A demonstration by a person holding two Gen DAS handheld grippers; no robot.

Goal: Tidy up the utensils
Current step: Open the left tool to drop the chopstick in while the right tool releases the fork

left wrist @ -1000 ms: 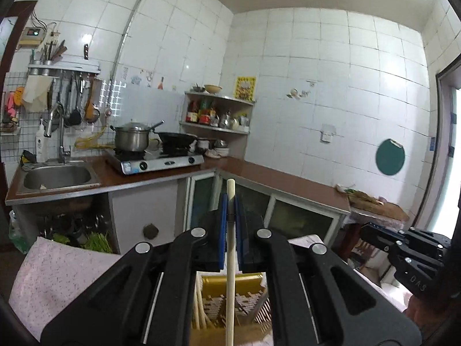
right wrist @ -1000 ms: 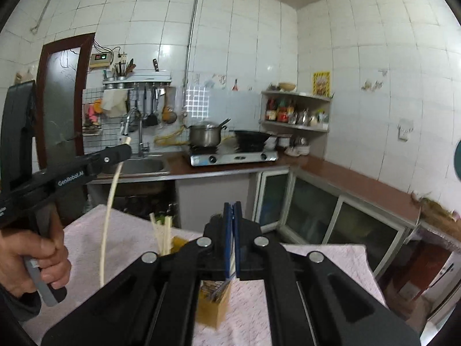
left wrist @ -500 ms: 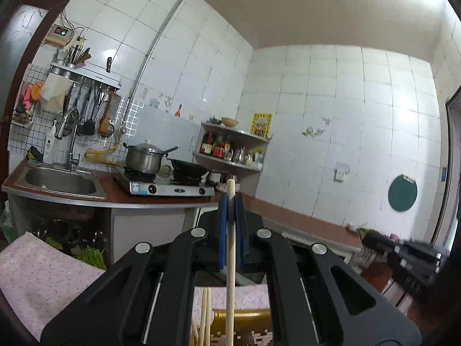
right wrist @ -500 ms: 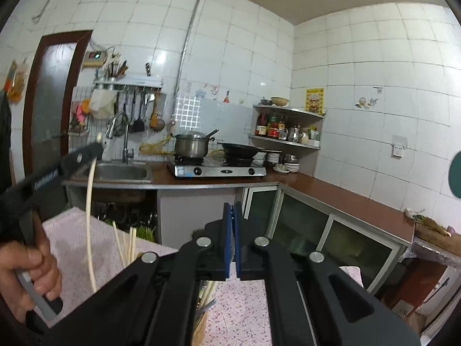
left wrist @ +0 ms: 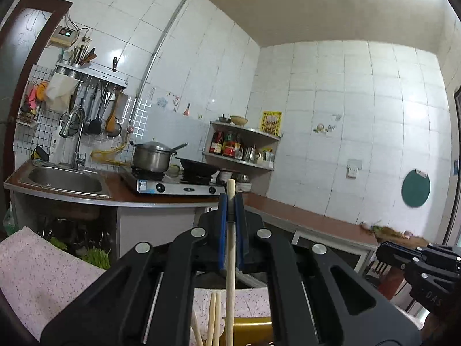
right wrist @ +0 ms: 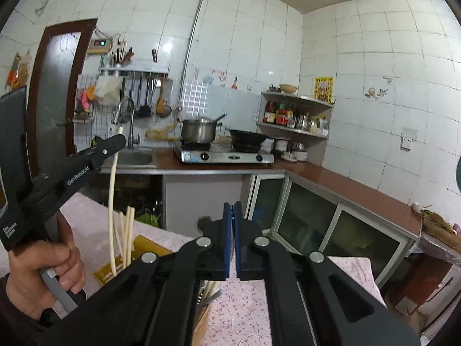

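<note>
Since the earlier frame, both of my views have tilted up, so more of the wall and ceiling shows, and the yellow box (left wrist: 253, 330) now sits only at the bottom edge of the left view. My left tongs (left wrist: 230, 216) are clamped on one pale chopstick (left wrist: 230, 259), near its upper end. The stick hangs almost upright, its top end showing just above the blue pads (left wrist: 222, 230). In the right view its lower end goes down into the yellow box, where several other chopsticks (right wrist: 128, 230) already stand, leaning a little. I cannot tell if the held stick touches the bottom of the box.

My right tongs (right wrist: 232, 230) are pressed together with nothing between them. They hover above the tabletop (right wrist: 247, 305), which has a pink flowered cloth, to the right of the box. A second bundle of utensils (right wrist: 210, 288) shows under them, partly hidden. My left hand (right wrist: 37, 274) grips the handle of its tool at the left edge of the right view.

Behind, a pot (left wrist: 151, 157) and a black pan (left wrist: 197, 167) stand on the stove (left wrist: 175, 186), next to the sink (left wrist: 64, 178).
</note>
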